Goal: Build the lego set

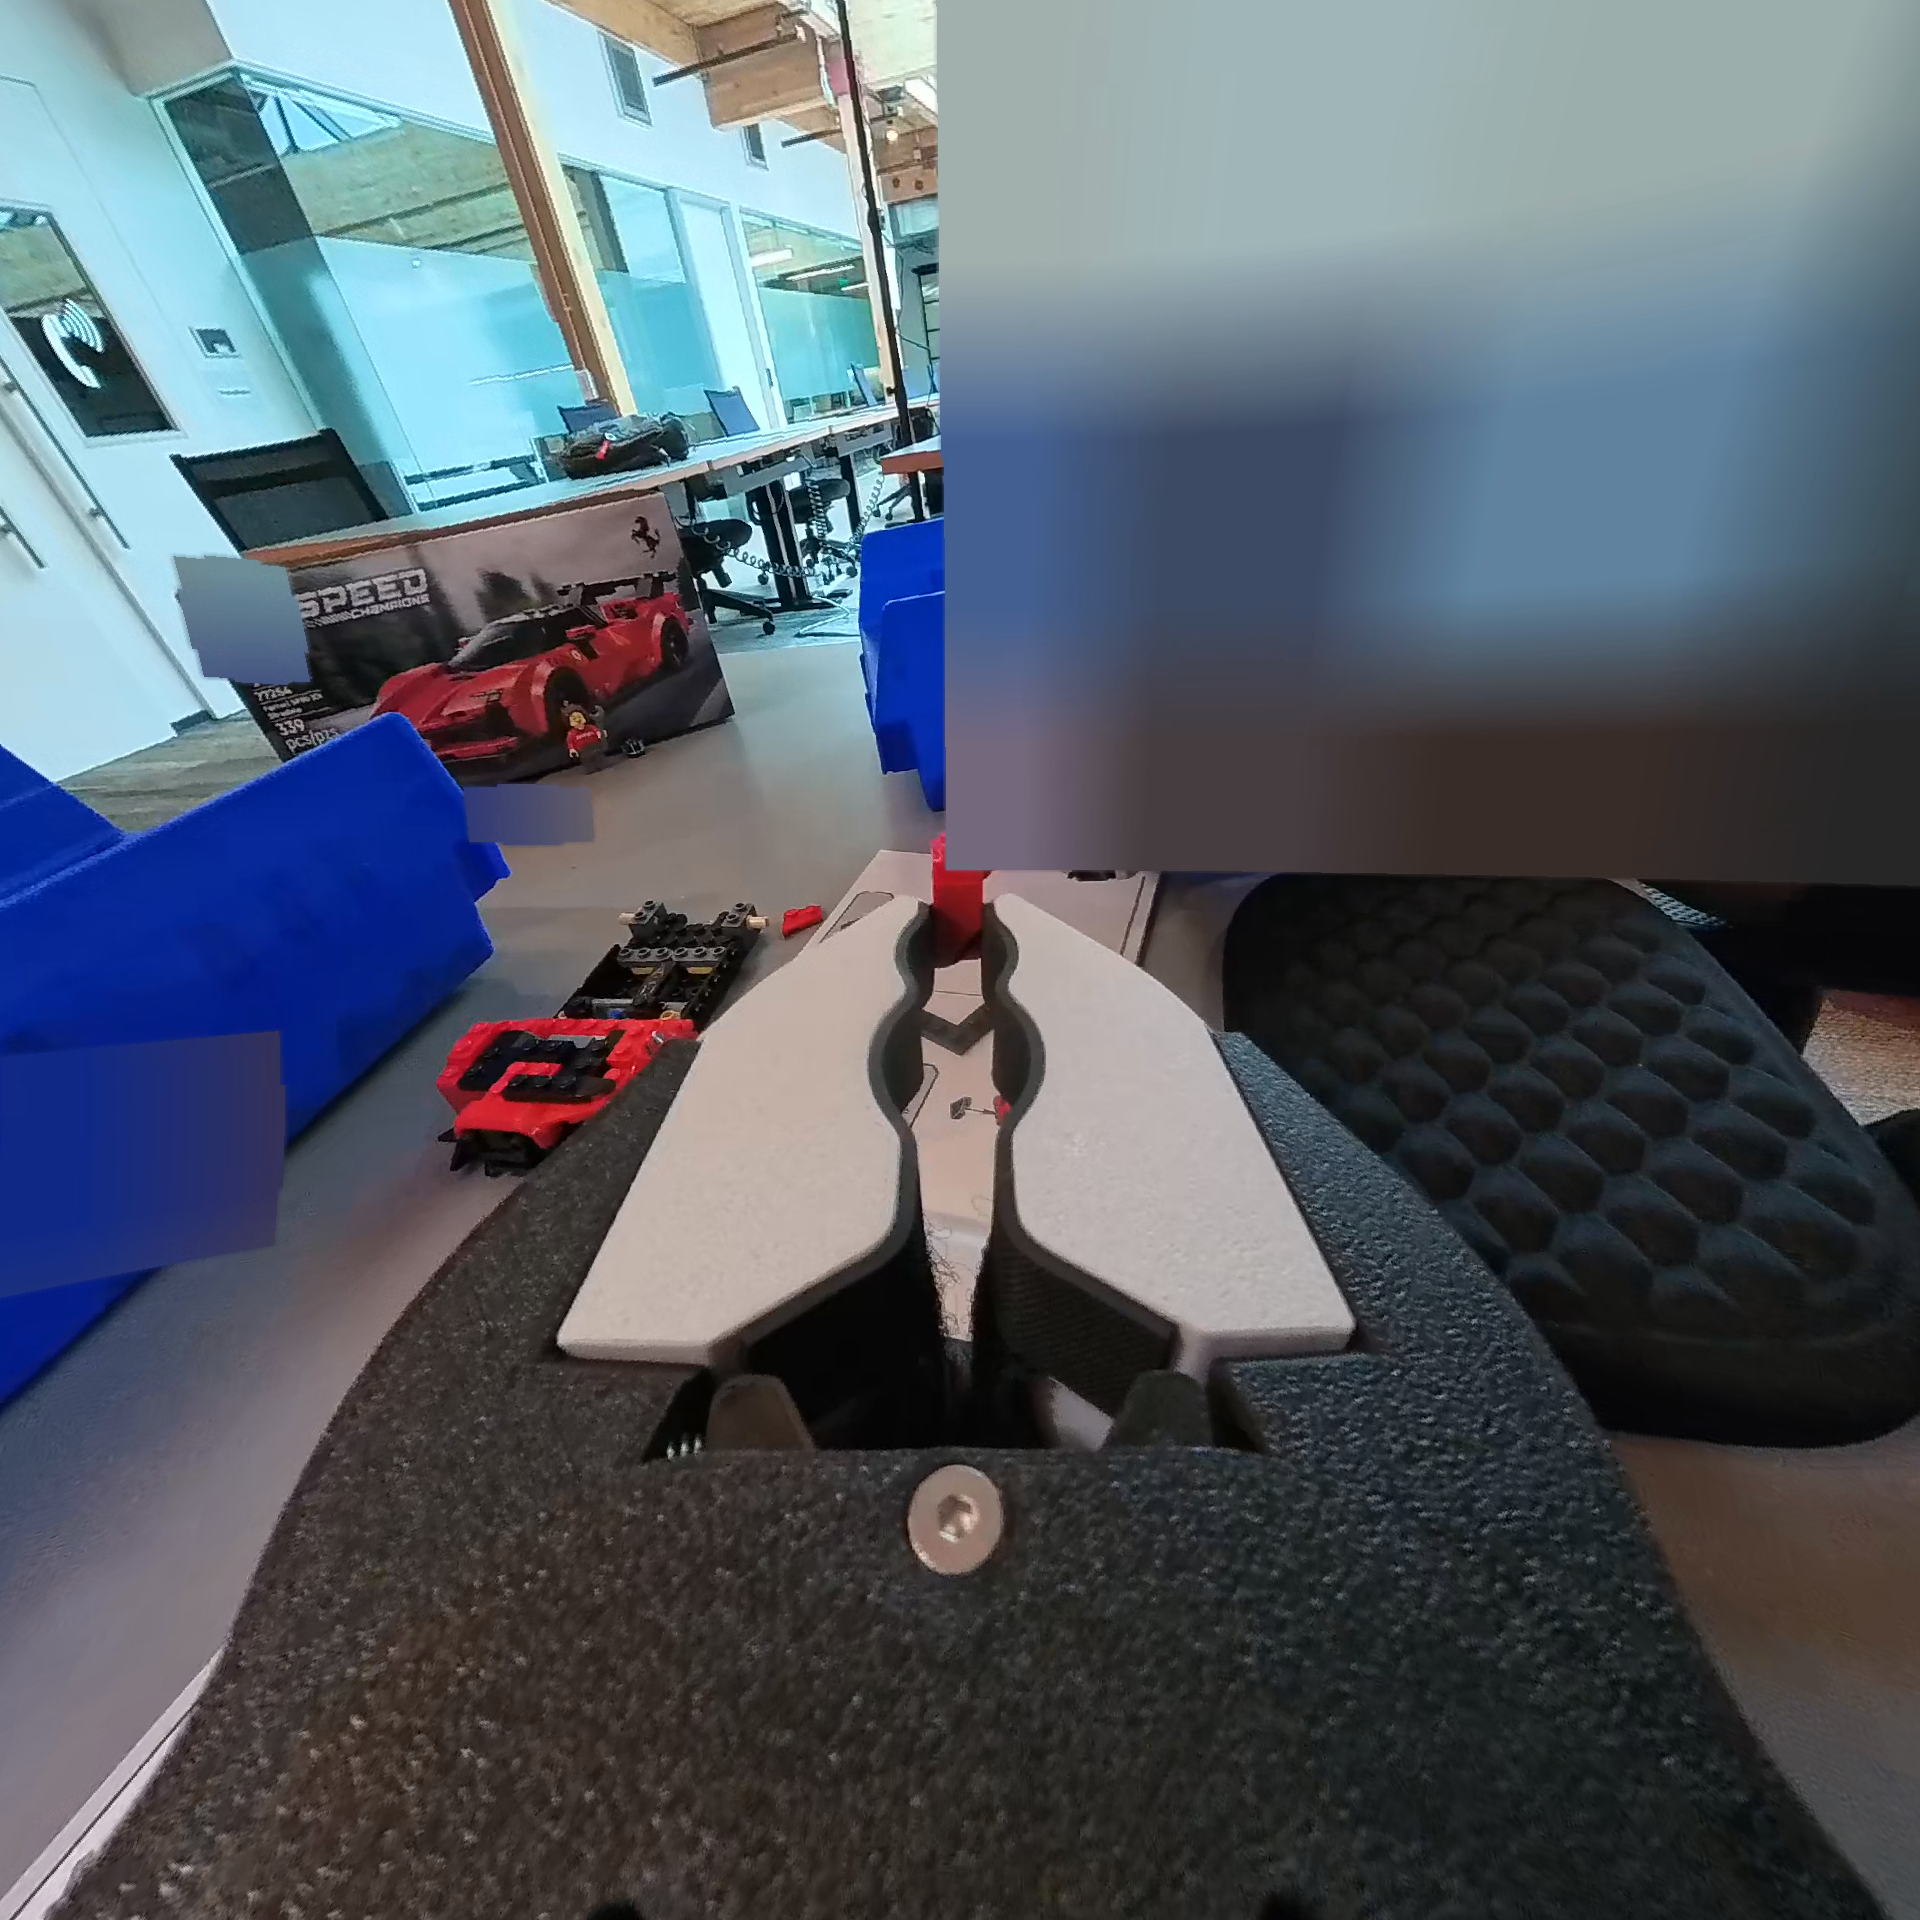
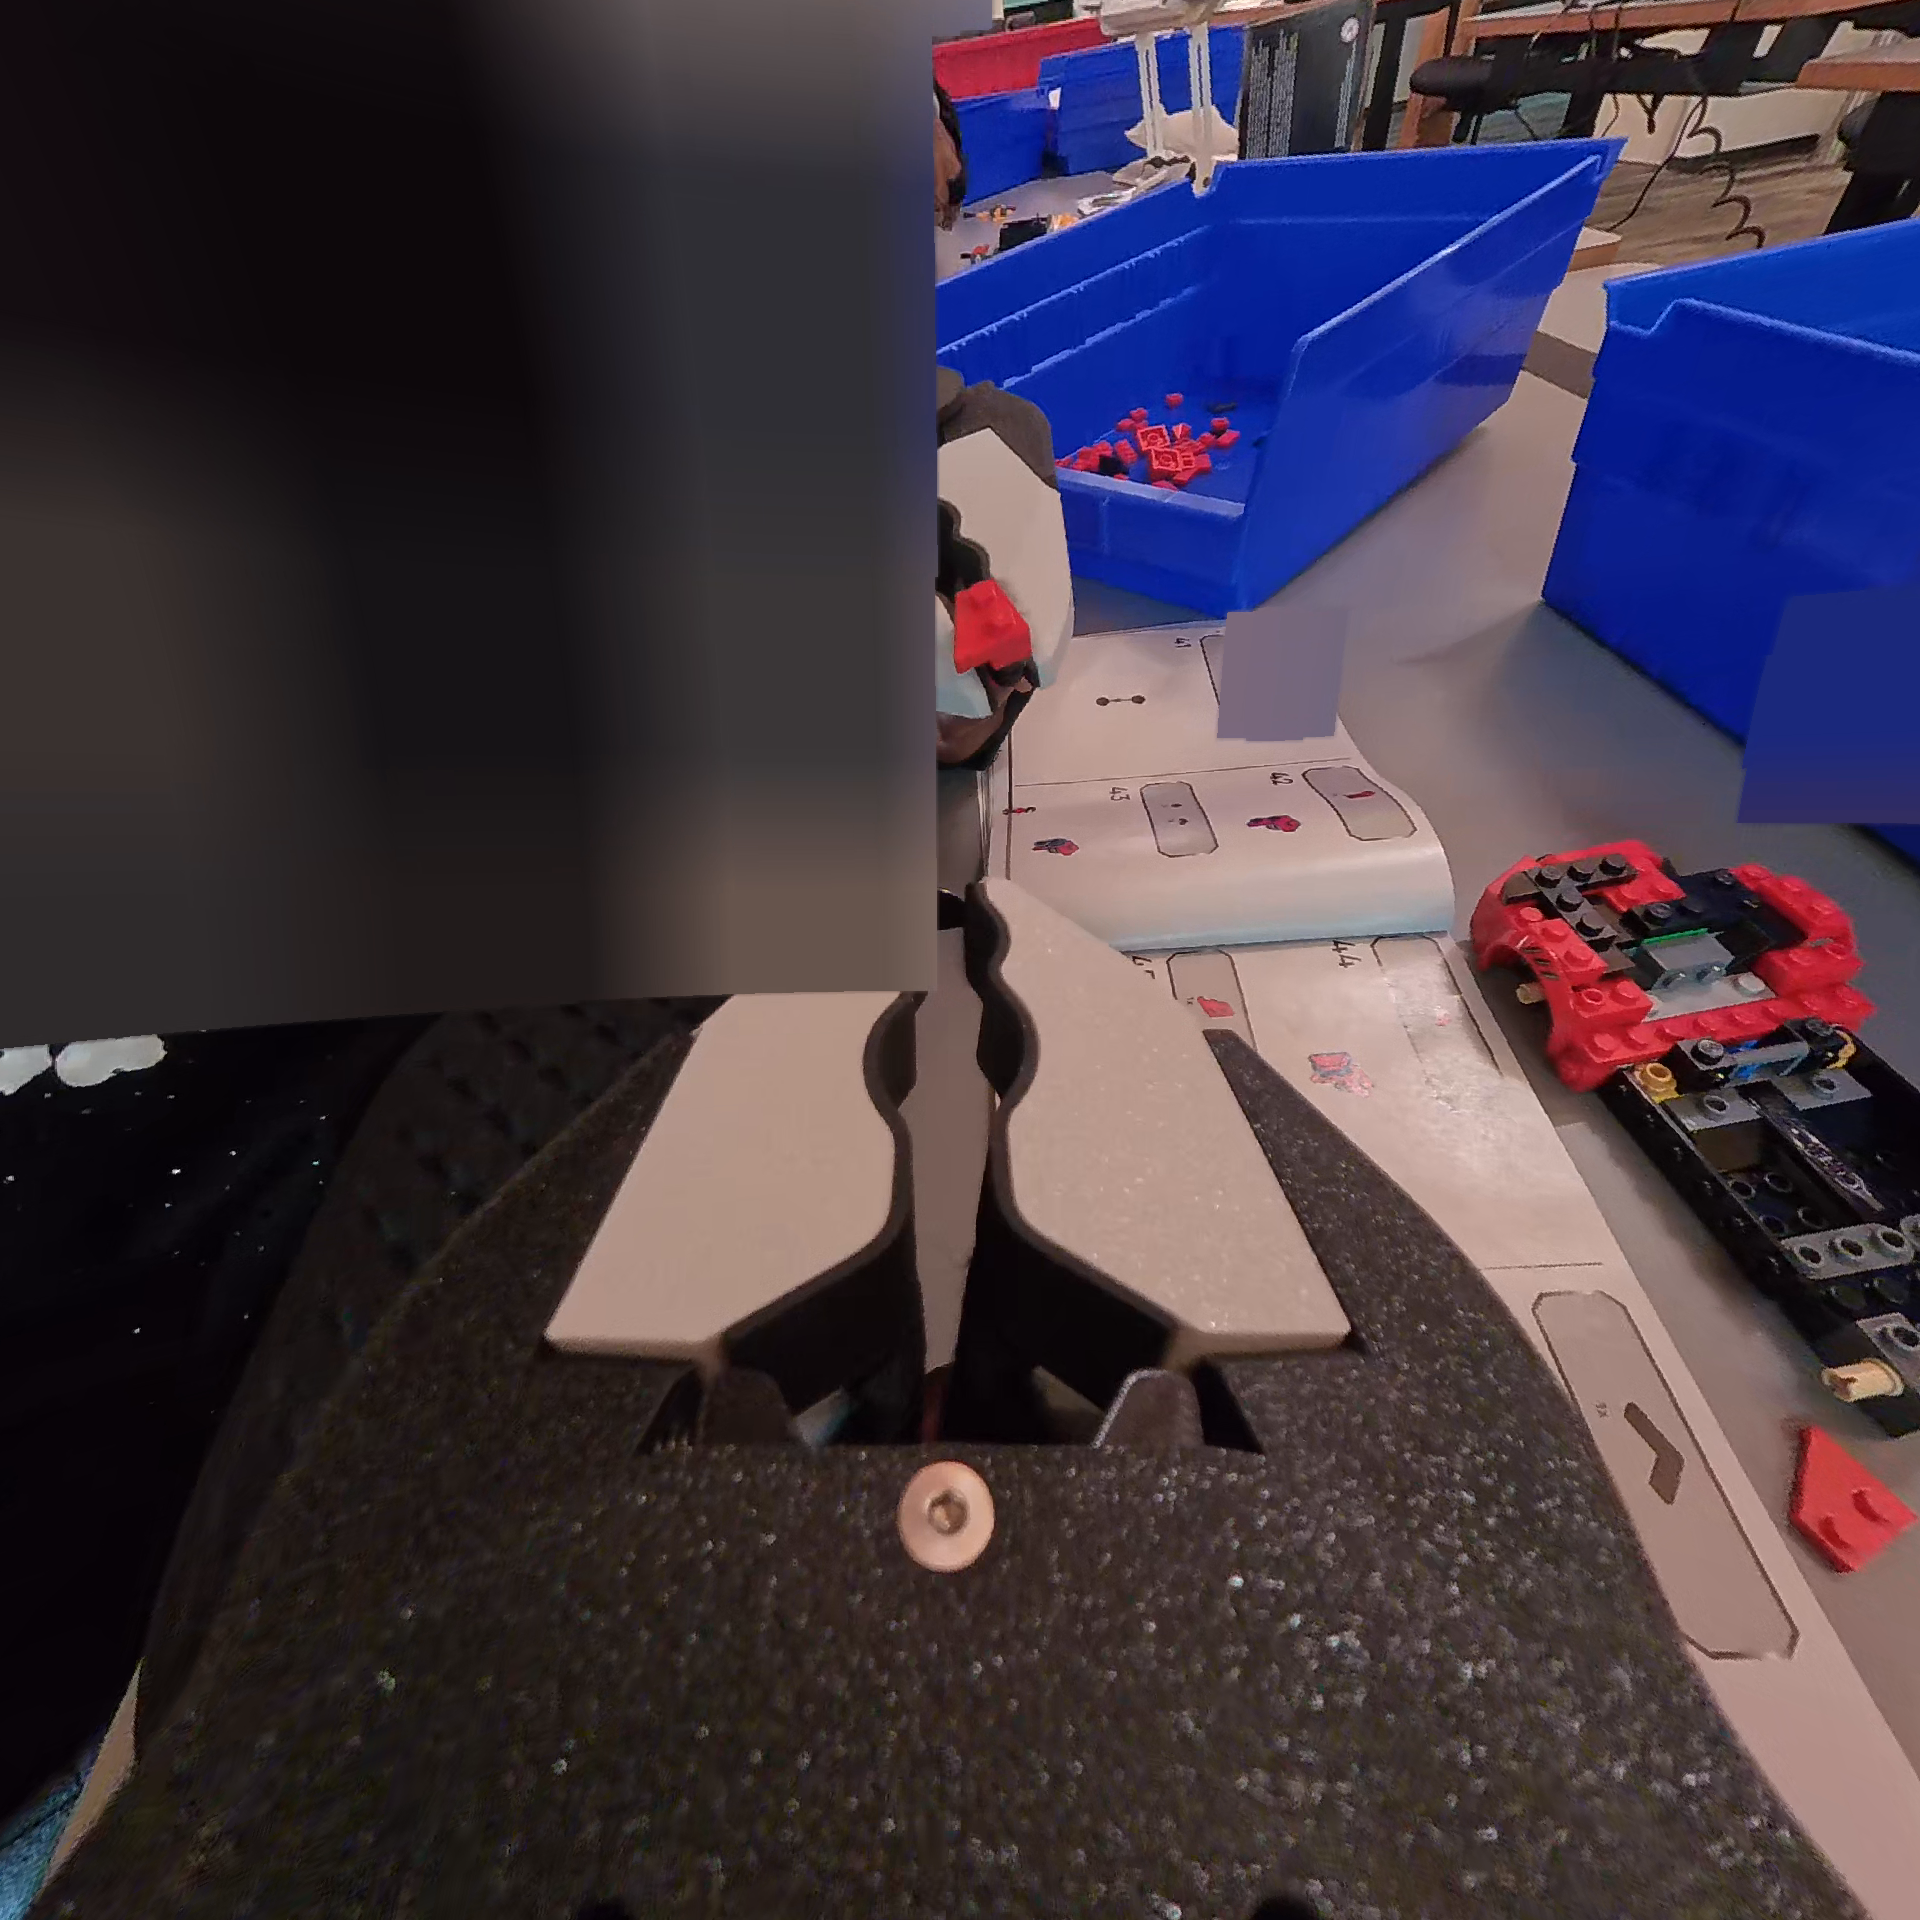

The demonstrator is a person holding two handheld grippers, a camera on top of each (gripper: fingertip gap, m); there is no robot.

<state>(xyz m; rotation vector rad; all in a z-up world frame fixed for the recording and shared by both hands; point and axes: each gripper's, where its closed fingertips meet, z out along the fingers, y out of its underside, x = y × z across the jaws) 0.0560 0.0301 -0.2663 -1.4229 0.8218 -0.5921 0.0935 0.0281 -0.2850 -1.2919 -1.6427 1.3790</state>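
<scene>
The left gripper [image 1: 958, 914] pinches a red brick [image 1: 956, 906] at its fingertips above the instruction booklet [image 2: 1278, 883], while the right gripper [image 2: 971, 914] has its fingers drawn nearly together, though whether they hold anything I cannot tell. Just beyond lies the part-built car [image 2: 1704, 1049], red over black, with a loose red wedge plate [image 2: 1844, 1501] beside it. Farther off stand a blue bin [image 2: 1340, 343] of red pieces and the set's box [image 1: 499, 655].

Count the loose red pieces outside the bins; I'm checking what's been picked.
2: a red brick held in the left claw, and a red wedge plate on the table beside the car's black chassis. Blurred patches may hide others.
</scene>
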